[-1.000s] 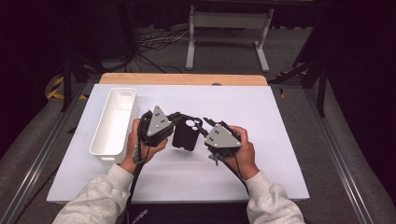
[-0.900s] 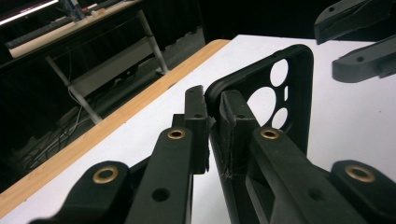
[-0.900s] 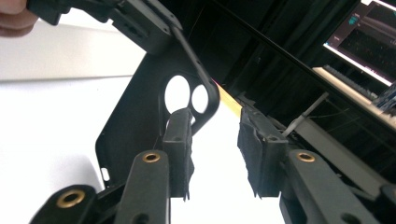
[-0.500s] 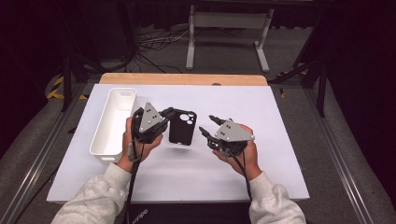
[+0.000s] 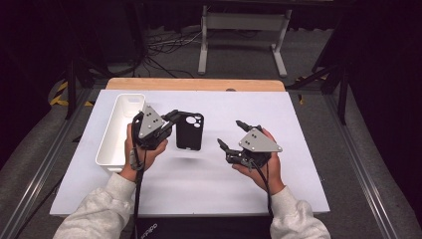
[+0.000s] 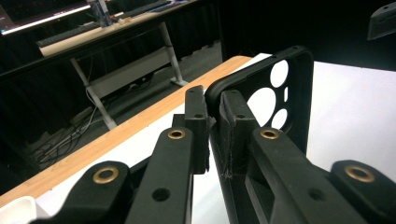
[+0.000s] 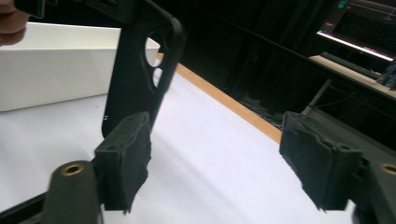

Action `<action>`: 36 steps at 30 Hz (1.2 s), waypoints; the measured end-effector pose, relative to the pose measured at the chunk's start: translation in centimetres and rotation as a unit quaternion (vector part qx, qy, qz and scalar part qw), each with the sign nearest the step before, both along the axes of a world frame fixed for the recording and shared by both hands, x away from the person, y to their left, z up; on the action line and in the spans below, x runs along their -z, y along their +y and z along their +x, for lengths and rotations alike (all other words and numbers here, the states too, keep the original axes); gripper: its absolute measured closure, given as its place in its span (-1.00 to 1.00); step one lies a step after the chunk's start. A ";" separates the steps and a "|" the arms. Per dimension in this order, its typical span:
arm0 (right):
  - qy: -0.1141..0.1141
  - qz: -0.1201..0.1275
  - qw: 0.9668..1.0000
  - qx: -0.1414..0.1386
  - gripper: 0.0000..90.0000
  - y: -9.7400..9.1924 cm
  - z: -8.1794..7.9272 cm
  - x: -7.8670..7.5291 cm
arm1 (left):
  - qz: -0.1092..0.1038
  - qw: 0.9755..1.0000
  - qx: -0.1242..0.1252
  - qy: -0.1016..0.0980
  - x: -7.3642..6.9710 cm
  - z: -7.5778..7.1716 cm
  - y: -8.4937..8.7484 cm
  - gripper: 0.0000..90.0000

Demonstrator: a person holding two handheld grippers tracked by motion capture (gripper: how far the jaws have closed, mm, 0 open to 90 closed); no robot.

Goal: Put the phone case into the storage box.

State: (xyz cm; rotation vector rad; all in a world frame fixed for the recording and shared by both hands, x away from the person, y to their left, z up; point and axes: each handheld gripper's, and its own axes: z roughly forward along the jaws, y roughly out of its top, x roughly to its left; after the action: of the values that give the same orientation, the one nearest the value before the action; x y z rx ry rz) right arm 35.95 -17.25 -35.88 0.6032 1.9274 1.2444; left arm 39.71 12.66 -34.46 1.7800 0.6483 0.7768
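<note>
**Left jaws carry the phone case; white bin lies just to their left**

The left gripper (image 6: 208,135) has its jaws clamped on one edge of the black phone case (image 5: 189,130), near the corner with the camera cut-outs, and holds it lifted off the desk (image 5: 308,149). The right gripper (image 5: 233,138) sits apart to the case's right, jaws spread wide with nothing between them. From the high view the case's long axis runs away from the person, roughly parallel to the long white bin (image 5: 110,144). That bin stands just left of the left hand, so the likely move is a short carry leftward over its near wall, and the left hand is plainly the closer one
</note>
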 end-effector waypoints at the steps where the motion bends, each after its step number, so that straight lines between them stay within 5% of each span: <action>1: -0.001 0.000 1.000 0.004 -0.53 -0.1 0.0 0.0 | -0.001 1.000 -0.003 -0.004 0.0 0.0 0.1 0.85; 36: 0.009 -0.013 1.000 0.022 -0.64 -3.7 -1.7 1.8 | -0.033 0.999 -0.026 -0.011 -1.4 0.1 2.8 0.85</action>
State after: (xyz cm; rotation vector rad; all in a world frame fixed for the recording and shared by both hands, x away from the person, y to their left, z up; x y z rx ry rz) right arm 34.28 -20.95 -37.67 0.6423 1.9319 1.1887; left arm 39.76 15.42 -33.08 1.6986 0.7002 0.8017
